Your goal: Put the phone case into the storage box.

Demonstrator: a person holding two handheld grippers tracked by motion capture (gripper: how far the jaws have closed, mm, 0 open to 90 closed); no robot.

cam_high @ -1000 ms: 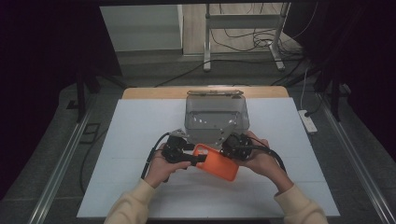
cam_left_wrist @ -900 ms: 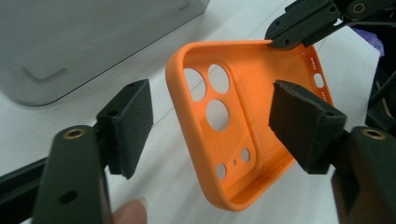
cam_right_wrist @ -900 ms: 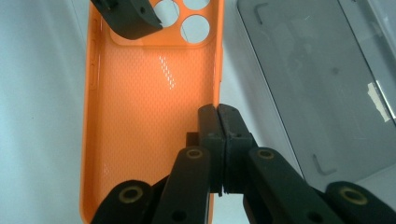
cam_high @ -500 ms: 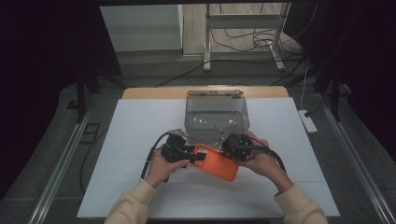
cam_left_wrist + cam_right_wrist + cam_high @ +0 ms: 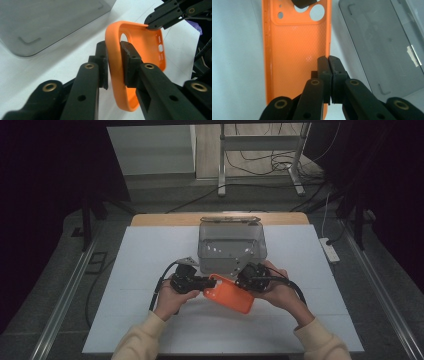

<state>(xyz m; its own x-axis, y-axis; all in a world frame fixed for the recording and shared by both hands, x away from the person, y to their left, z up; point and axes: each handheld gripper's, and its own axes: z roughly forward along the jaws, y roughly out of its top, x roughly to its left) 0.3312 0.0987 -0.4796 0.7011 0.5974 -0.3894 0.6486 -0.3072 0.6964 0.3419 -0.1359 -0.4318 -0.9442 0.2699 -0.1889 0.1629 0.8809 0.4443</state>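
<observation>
1. While both hands worked near its front half, the white table (image 5: 125, 270) spread under everything, a bare wooden strip showing along its far edge.
2. Beyond the hands stood a grey translucent bin (image 5: 231, 245), upright and open-topped, its near wall just behind the grippers; in the right gripper view the bin (image 5: 382, 50) lay close beside the case's long edge.
3. Between the two grippers hung the orange phone case (image 5: 229, 292), held up off the table just in front of the bin, its hollow side facing up in the right gripper view (image 5: 294, 45) and its camera cut-outs toward the left gripper.
4. At the case's camera end, the left gripper (image 5: 205, 282) was clenched on the rim: in its own view the left gripper (image 5: 115, 63) had one jaw outside the orange wall and one inside, both pressing it.
5. On the long edge nearest the bin, the right gripper (image 5: 244, 281) pinched the case wall; in its own view the right gripper (image 5: 329, 75) had its jaws nearly together with the thin side wall between them.
</observation>
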